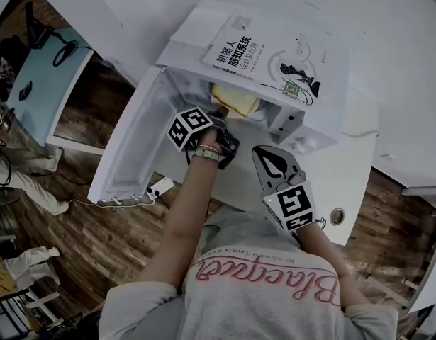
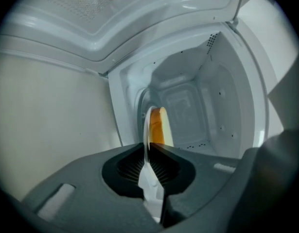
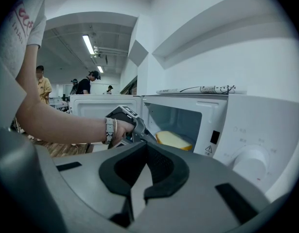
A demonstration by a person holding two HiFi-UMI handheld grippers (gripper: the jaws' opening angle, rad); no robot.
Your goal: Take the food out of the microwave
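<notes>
The white microwave (image 1: 320, 115) stands with its door (image 1: 129, 151) swung wide to the left. Inside, a slice of yellow bread (image 1: 235, 99) lies on a white plate. My left gripper (image 1: 223, 117) reaches into the cavity. In the left gripper view the plate (image 2: 146, 130) shows edge-on, its rim pinched between the jaws of the left gripper (image 2: 150, 178), with the bread (image 2: 160, 125) just beyond. My right gripper (image 1: 269, 158) hangs in front of the microwave, shut with nothing in it. The right gripper view shows its jaws meeting at the right gripper (image 3: 134, 193), and the bread (image 3: 173, 140) in the cavity.
A book (image 1: 274, 52) and a cable lie on top of the microwave. Its control knob (image 3: 249, 161) is at the right. The white table (image 1: 352, 183) has a round hole (image 1: 337, 216). Wooden floor lies to the left. People (image 3: 86, 85) stand in the background.
</notes>
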